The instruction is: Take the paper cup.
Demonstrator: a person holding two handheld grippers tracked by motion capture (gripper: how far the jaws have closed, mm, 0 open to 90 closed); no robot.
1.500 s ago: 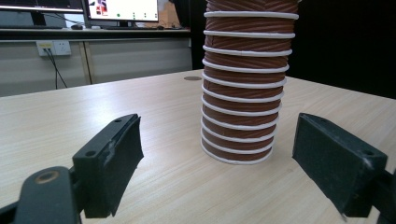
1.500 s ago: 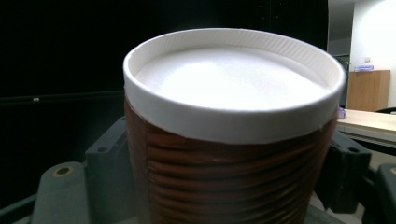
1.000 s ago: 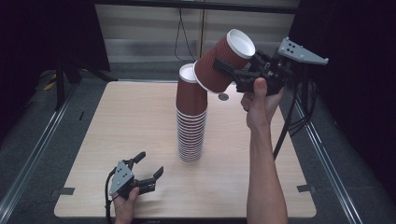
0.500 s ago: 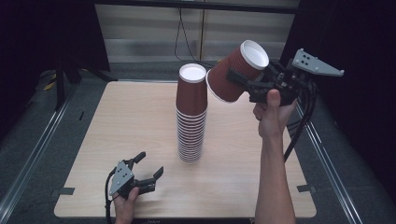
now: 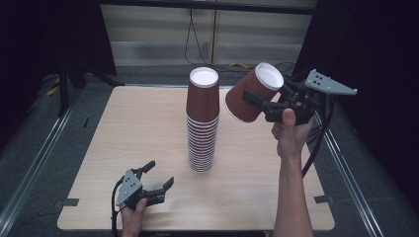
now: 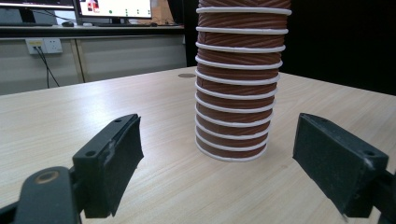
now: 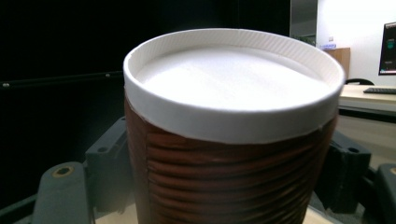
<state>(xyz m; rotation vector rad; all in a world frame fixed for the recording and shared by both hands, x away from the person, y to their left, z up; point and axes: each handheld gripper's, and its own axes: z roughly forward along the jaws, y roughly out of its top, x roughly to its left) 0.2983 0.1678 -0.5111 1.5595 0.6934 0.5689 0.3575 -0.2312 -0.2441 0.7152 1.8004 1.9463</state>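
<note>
A tall stack of upturned brown paper cups (image 5: 202,123) stands mid-table, its white base on top. It fills the middle of the left gripper view, where the cup stack (image 6: 238,93) rises just beyond the jaws. My right gripper (image 5: 255,102) is in the air to the right of the stack's top, shut on one tilted brown cup (image 5: 249,94). That cup (image 7: 233,140) sits between the right gripper (image 7: 229,191) jaws, white base toward the camera. My left gripper (image 5: 160,173) rests low near the front edge, left of the stack, open and empty (image 6: 219,172).
The wooden table (image 5: 133,128) has metal rails on the floor along both sides. Cables run behind its far edge. A small round grommet (image 6: 187,75) sits in the tabletop beyond the stack.
The right gripper carried the held cup to the right and down, away from above the stack's top. The left gripper stayed put.
</note>
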